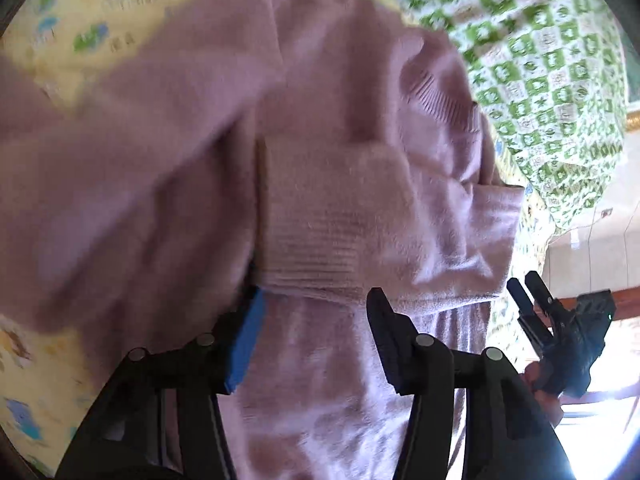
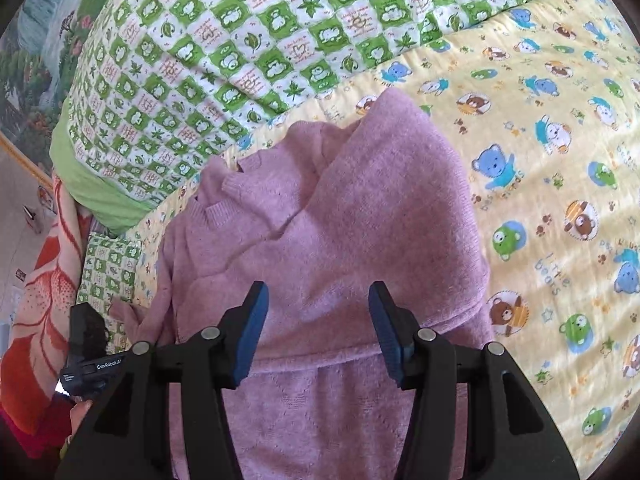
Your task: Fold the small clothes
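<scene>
A pink knitted sweater (image 2: pixel 340 216) lies partly folded on the yellow bear-print sheet (image 2: pixel 560 160). It fills the left wrist view (image 1: pixel 240 140), blurred, with a ribbed cuff (image 1: pixel 320 248) just in front of the fingers. My left gripper (image 1: pixel 316 300) is open, close above the sweater, holding nothing. My right gripper (image 2: pixel 318 292) is open above the sweater's lower part, empty. The right gripper also shows at the right edge of the left wrist view (image 1: pixel 528 284). The left gripper's body shows at the left edge of the right wrist view (image 2: pixel 86 344).
A green-and-white checked quilt (image 2: pixel 260 40) is bunched along the far side of the bed. An orange flowered blanket (image 2: pixel 44 300) lies at the left edge. A wall picture (image 2: pixel 32 60) stands behind.
</scene>
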Demonstrator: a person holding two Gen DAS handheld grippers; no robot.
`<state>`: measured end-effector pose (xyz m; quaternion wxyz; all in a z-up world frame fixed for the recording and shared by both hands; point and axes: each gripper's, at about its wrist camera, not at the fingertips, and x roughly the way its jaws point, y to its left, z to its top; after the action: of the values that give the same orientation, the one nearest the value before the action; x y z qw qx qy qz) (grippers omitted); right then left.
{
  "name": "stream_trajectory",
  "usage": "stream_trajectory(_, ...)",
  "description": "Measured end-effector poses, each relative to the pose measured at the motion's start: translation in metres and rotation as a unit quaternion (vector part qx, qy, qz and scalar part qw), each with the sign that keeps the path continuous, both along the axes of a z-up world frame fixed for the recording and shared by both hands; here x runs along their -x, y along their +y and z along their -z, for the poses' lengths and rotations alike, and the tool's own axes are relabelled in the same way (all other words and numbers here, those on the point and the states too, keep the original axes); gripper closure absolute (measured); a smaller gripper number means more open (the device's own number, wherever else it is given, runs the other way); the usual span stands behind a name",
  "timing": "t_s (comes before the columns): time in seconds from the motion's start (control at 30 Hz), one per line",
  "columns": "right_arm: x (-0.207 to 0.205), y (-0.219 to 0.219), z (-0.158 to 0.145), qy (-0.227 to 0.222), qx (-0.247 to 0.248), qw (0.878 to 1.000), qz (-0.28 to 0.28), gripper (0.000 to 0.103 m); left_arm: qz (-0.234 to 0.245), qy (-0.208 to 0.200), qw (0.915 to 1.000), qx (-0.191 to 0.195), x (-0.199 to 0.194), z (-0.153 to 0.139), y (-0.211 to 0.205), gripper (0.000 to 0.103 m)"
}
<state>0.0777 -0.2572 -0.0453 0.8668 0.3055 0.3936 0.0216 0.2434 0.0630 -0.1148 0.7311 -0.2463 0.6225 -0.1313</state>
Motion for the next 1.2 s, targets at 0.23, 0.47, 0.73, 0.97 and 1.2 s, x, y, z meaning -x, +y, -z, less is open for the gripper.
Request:
stream_trajectory(0.23, 0.006, -0.003, 0.001, 0.007, 0.005, 1.000, 0.010, 0.049, -0.058, -0.036, 0.9965, 0.049, -0.022, 0.005, -0.009, 0.096)
stream_trajectory(0.47, 0.016, -0.035, -0.017, -0.003, 0.026, 0.998, 0.055, 0.049, -0.045, -0.162, 0.9851, 0.037, 0.024, -0.051, 0.023, 0.097)
stream_trajectory(0.73, -0.037, -0.063, -0.019, 0.014, 0.040, 0.997, 0.062, 0.049, -0.068, -0.111, 0.9910, 0.033, 0.041, -0.004, 0.053, 0.097)
stream_trajectory(0.97, -0.091, -0.066, 0.005, 0.046, 0.027, 0.998, 0.044, 0.049, -0.068, -0.112, 0.9910, 0.027, 0.044, -0.004, 0.053, 0.097)
stream_trajectory(1.2, -0.108, -0.062, 0.011, 0.033, 0.010, 0.999, 0.015, 0.095, -0.066, -0.110, 0.9913, 0.029, 0.040, -0.003, 0.064, 0.097)
